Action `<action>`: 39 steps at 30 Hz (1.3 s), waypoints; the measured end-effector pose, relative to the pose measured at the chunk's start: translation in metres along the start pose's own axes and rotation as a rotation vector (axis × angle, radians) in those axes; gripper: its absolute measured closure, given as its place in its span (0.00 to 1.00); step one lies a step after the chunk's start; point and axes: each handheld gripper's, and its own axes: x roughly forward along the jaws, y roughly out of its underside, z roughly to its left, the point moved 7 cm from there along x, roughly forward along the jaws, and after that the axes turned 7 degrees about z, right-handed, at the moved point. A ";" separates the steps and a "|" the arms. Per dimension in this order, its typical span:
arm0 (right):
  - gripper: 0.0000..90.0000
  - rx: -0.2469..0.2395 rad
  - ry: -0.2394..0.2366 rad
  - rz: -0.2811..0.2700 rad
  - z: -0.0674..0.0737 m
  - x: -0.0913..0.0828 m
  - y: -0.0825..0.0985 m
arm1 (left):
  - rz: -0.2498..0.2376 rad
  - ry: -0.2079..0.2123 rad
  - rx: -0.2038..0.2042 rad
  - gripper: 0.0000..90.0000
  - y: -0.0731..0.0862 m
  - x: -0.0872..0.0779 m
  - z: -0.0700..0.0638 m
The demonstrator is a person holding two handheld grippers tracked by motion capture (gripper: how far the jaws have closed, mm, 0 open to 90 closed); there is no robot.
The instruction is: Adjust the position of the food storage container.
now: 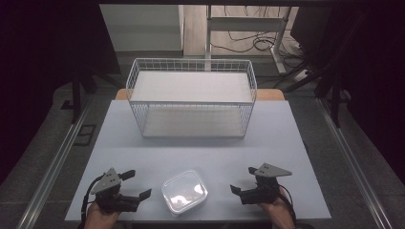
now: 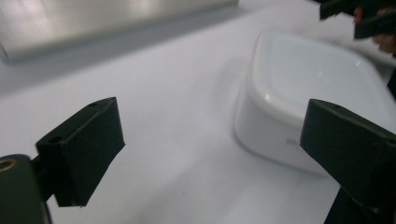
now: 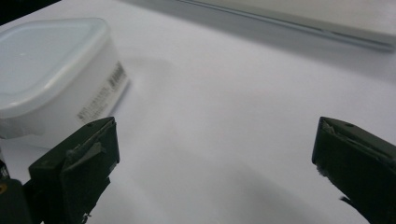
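Note:
A white lidded plastic container (image 1: 184, 192) sits near the table's front edge, between the two hands. My left gripper (image 1: 136, 184) rests on the table to its left, jaws wide open, nothing between them; in its own view the left gripper (image 2: 210, 154) has the container (image 2: 299, 88) just ahead at right. My right gripper (image 1: 242, 180) lies to the container's right, also open and empty. In the right gripper view the right gripper (image 3: 212, 161) faces bare table, with the container (image 3: 51, 70) at upper left, a printed label on its side.
A white wire basket (image 1: 191, 98) with two shelf levels stands at the back of the grey table (image 1: 200, 143). Dark floor, metal rails and cables surround the table. Bare tabletop lies between the basket and the container.

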 end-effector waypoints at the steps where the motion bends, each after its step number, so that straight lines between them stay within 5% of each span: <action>1: 0.00 0.011 0.000 0.000 -0.001 -0.001 0.000 | 0.029 -0.011 0.000 0.05 0.002 0.003 0.001; 12: 0.01 -0.004 0.031 0.024 -0.001 0.001 -0.001 | 0.088 -0.050 0.036 0.03 0.006 0.007 -0.001; 21: 0.00 -0.010 0.049 0.054 0.000 0.004 0.002 | 0.124 -0.006 0.011 0.06 0.010 0.007 -0.007; 27: 0.00 0.005 0.027 0.065 0.004 0.004 0.001 | 0.136 0.013 0.044 0.23 0.013 0.002 -0.015; 31: 0.08 -0.013 -0.004 0.096 0.014 0.006 0.000 | 0.149 0.051 0.055 0.48 0.015 -0.001 -0.024; 39: 0.47 -0.063 -0.033 0.094 0.029 0.005 -0.008 | 0.223 0.106 0.123 0.86 0.020 0.008 -0.044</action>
